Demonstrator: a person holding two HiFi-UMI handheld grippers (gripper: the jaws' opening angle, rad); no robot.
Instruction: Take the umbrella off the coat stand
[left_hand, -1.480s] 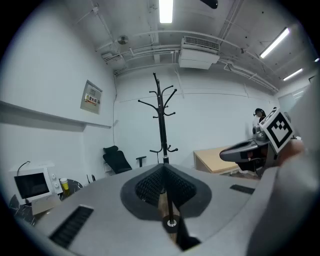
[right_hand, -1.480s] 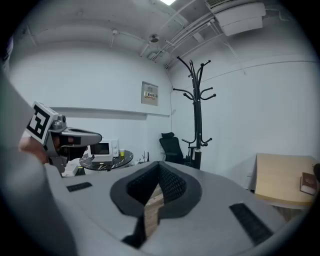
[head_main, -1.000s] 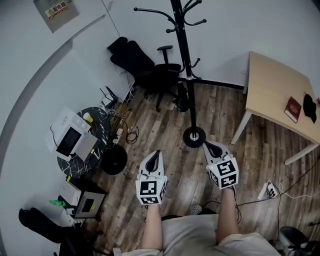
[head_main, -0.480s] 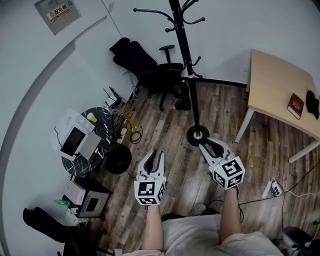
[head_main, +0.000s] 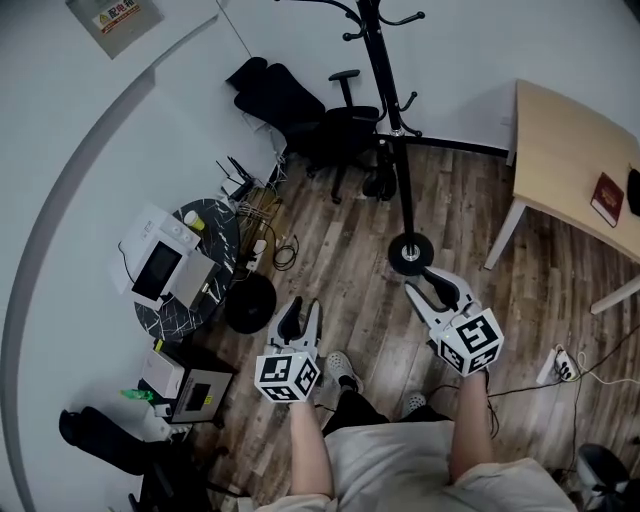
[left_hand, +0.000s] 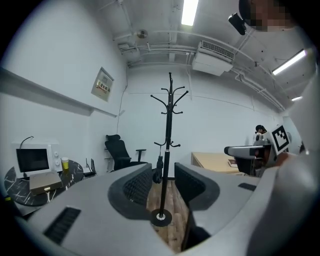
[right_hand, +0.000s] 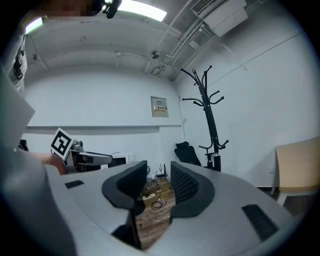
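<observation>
The black coat stand (head_main: 392, 110) rises from a round base (head_main: 410, 252) on the wooden floor, ahead of me. A small folded black umbrella (head_main: 382, 183) hangs from a low hook on its pole; the left gripper view also shows the umbrella (left_hand: 158, 171), and in the right gripper view the umbrella (right_hand: 216, 162) is at the right. My left gripper (head_main: 300, 312) is held low, well short of the stand, pointing at its pole. My right gripper (head_main: 432, 285) hovers just before the base. Both grippers' jaws are opening and nothing is between them.
A black office chair (head_main: 300, 120) stands left of the stand by the wall. A round dark table (head_main: 215, 225) with a microwave (head_main: 158, 268) is at left. A wooden table (head_main: 565, 165) with a red book (head_main: 608, 198) is at right. Cables and a power strip (head_main: 553, 366) lie on the floor.
Both grippers went from shut to open. The left gripper dropped lower in the head view; the right one shifted slightly right. The stand now sits further right in the view.
</observation>
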